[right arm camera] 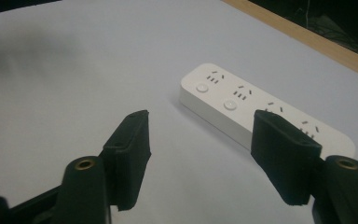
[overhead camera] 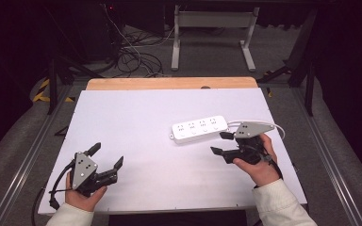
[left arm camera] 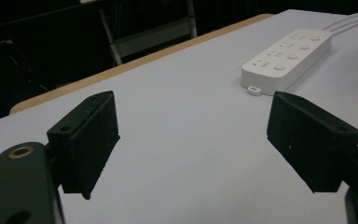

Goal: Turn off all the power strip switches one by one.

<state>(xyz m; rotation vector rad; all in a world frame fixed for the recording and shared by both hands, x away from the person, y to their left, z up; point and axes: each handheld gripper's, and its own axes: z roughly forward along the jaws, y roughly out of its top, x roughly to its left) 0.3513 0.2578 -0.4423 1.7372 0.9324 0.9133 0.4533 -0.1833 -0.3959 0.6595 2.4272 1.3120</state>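
here the power strip (overhead camera: pixel 200 129) lies flat in the right half of the table (overhead camera: pixel 136 117). the right gripper (overhead camera: pixel 222 143) hovers just beside its near end, jaws apart and empty, probably to reach it, while the left gripper (overhead camera: pixel 107 156) waits released, well apart.

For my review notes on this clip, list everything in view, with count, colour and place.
power strip: one, white, four sockets with round buttons, right of centre on the table
strip cable: one, white, leaving the strip's right end
table: one, white top with a wooden far edge
desk frame: one, pale grey, on the floor beyond the table
floor cables: a tangle, dark and white, far left
left tool: one, black, open, nothing between its jaws, near left
right tool: one, black, open, beside the strip's right end
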